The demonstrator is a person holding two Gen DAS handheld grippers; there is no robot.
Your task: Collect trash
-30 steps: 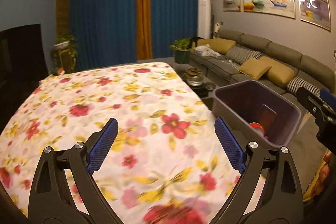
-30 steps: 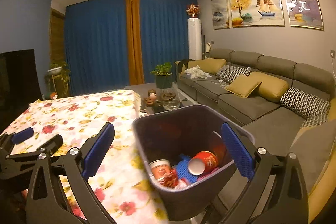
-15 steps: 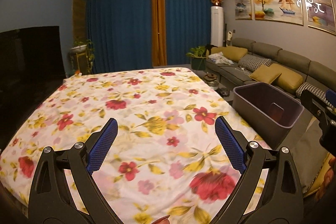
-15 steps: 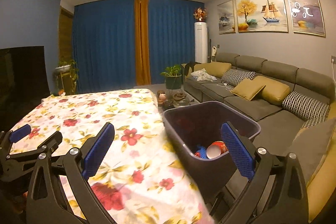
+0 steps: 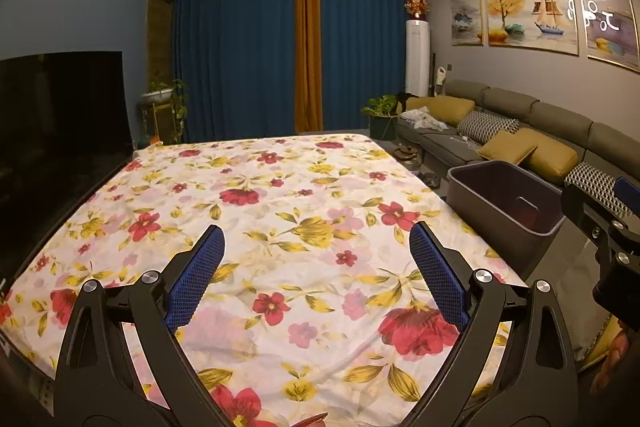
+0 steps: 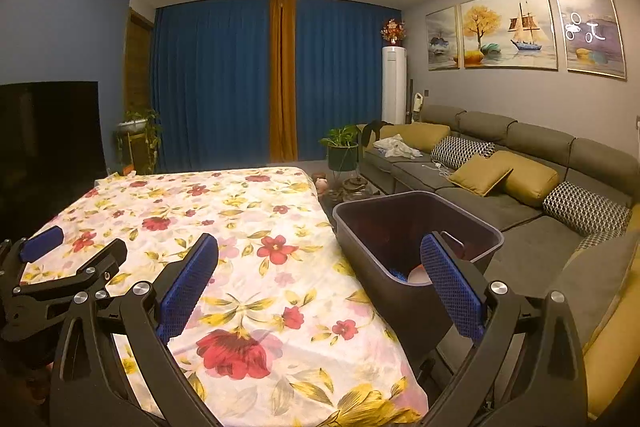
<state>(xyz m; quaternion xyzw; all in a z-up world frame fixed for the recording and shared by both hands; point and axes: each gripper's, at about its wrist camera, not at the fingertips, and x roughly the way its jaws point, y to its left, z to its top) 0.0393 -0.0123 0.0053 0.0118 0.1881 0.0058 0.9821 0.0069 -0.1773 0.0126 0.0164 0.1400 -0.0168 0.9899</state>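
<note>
A: Trash — only in the dark bin [image 6: 416, 227], which stands off the table's right edge, between table and sofa [image 6: 520, 163]. Something blue and a pale round lid-like item show at the bottom, partly behind the right gripper's finger.

B: Anything on the table?

A: The floral tablecloth [image 5: 280, 211] looks bare in both views. No loose trash that I can spot.

B: Grippers?

A: Left gripper [image 5: 316, 275] has its jaws wide apart, nothing between, hovering above the cloth. Right gripper [image 6: 320, 279] likewise spread and empty, one finger over the cloth, one over the bin's near wall.

B: Step?

A: I'd judge collection finished or nearly so. Next move would call for scanning the table for leftovers, otherwise pulling both tools clear.

B: Readable text, brands?

A: None. Bin contents too hidden for labels. The rightmost wall painting [image 6: 588, 27] carries white marks, possibly characters, not legible.
</note>
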